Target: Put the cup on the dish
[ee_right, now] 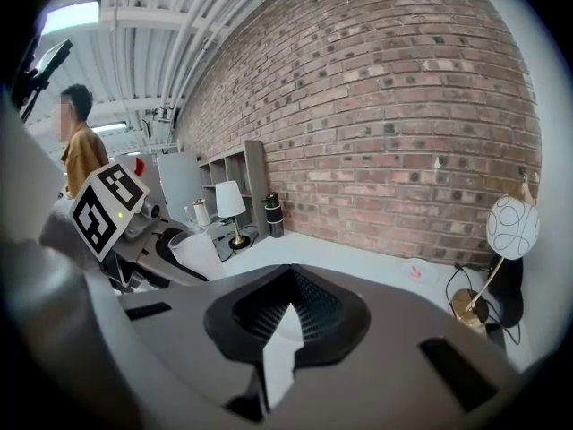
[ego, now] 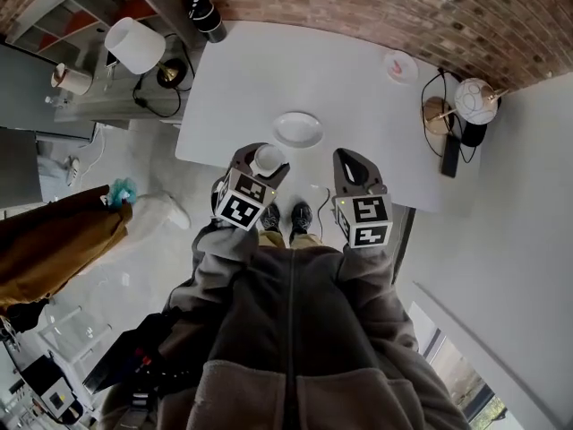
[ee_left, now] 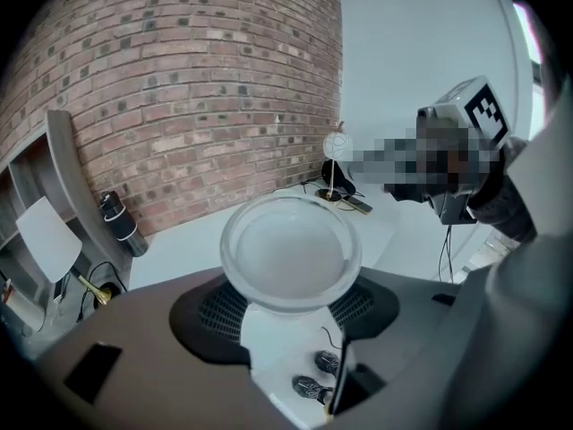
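Note:
A white cup point(ego: 268, 159) is held upright between the jaws of my left gripper point(ego: 263, 163), over the table's near edge. In the left gripper view the cup point(ee_left: 291, 251) fills the middle, its open mouth facing the camera, and the left gripper point(ee_left: 292, 305) is shut on its sides. The white dish point(ego: 298, 129) lies bare on the white table point(ego: 358, 97), just beyond the cup. My right gripper point(ego: 348, 161) hovers to the right of the cup at the table's near edge, its jaws together with nothing between them. The right gripper view shows the cup point(ee_right: 193, 253) at the left.
A small saucer with a pink mark point(ego: 400, 66) sits at the table's far right. Beyond the right edge are a ball-shade lamp point(ego: 473, 101) and a dark handset point(ego: 450, 155). A black bottle point(ego: 206, 14) and a white lamp point(ego: 134, 45) stand at the far left. A person point(ee_right: 79, 141) stands behind.

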### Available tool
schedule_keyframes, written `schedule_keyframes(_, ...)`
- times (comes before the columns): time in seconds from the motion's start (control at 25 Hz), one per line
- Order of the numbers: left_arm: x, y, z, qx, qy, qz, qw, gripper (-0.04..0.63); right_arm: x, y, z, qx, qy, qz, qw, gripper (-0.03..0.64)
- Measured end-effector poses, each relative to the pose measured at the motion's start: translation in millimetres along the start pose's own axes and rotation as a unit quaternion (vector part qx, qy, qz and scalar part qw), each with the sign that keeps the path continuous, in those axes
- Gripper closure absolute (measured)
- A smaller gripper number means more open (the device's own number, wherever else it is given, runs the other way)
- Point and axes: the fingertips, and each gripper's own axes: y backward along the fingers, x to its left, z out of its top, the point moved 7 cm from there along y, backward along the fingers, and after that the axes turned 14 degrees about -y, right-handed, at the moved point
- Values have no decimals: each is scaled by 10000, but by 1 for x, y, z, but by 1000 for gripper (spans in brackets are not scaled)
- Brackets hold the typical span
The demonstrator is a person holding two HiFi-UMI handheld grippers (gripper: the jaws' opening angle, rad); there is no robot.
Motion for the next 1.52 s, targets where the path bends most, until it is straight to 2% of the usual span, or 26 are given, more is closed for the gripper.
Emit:
schedule_keyframes(0.28, 10, -51, -21, 55, -93, -82, 9999, 339, -3, -19, -12, 124, 93, -161, 9998, 615)
schedule_keyframes(0.8, 6, -130, -51, 268, -195, -472, 9983, 339, -27, -57, -43, 775, -79, -281, 9966, 615)
schedule_keyframes(1.08, 12, -174, -71, 482, -124, -455, 9977, 338, -37, -62, -59, 1081, -125, -313, 9936, 615)
schedule_keyframes(1.52, 17, -221, -81, 633, -95, -547, 9965, 339, -56, -63, -67, 1221, -188, -455, 9913, 615)
